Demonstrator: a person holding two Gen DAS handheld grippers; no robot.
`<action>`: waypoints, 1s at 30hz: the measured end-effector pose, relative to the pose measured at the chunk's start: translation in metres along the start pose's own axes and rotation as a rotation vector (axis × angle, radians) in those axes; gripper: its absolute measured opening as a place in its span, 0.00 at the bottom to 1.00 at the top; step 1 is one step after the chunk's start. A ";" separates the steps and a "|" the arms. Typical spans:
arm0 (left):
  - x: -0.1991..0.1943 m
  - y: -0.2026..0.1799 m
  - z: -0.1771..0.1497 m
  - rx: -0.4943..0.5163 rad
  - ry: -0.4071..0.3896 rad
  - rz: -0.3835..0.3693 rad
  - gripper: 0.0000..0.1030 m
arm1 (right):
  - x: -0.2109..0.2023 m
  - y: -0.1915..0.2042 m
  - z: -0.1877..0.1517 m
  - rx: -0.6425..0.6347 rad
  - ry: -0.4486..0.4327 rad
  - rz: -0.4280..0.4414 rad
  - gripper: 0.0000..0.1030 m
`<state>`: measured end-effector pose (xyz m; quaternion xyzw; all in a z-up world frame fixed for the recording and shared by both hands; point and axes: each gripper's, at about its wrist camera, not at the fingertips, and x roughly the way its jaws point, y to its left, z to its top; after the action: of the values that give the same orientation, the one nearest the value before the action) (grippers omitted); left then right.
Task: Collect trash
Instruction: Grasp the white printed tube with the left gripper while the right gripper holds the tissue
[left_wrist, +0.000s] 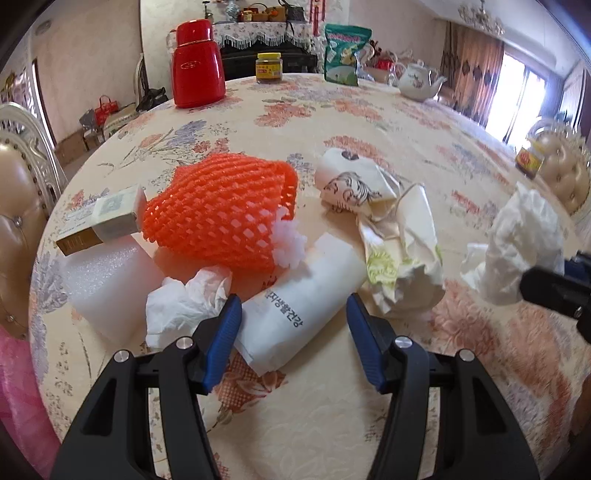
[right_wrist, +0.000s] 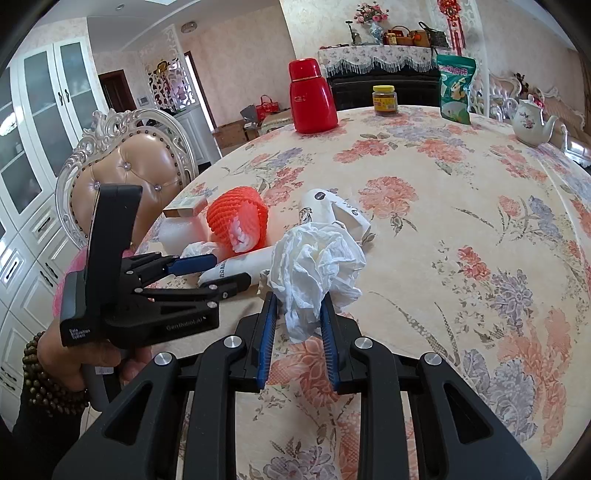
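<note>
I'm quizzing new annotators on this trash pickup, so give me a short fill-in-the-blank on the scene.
1. The right gripper is shut on a crumpled white ____.
2. The foam fruit net is ____ in colour.
3. The left gripper straddles a white rolled packet with its jaws ____.
4. The thermos stands ____.

Missing words: tissue; orange; open; upright

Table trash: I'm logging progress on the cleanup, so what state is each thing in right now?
Right gripper: shut on the white tissue, held off the cloth.
Left gripper: open, fingers either side of the white paper roll.
White paper roll: lying flat.
Orange foam net: lying on its side.
Printed wrapper: crumpled.
Small box: lying flat.
Red flask: upright, capped.
Jar: upright, lidded.
</note>
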<state>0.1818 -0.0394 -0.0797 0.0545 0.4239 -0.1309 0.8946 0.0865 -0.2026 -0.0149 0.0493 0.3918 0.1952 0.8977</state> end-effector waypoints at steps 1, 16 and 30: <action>0.001 -0.001 -0.001 0.010 0.004 0.009 0.56 | 0.000 0.000 0.000 -0.001 0.000 0.001 0.23; -0.001 -0.003 -0.006 0.070 0.044 0.040 0.26 | -0.003 0.003 -0.001 -0.002 -0.004 0.003 0.23; -0.034 -0.002 -0.021 -0.033 -0.003 -0.058 0.19 | -0.005 0.003 -0.003 -0.003 -0.008 -0.001 0.23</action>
<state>0.1454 -0.0306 -0.0665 0.0272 0.4261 -0.1501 0.8917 0.0797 -0.2018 -0.0128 0.0486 0.3881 0.1953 0.8994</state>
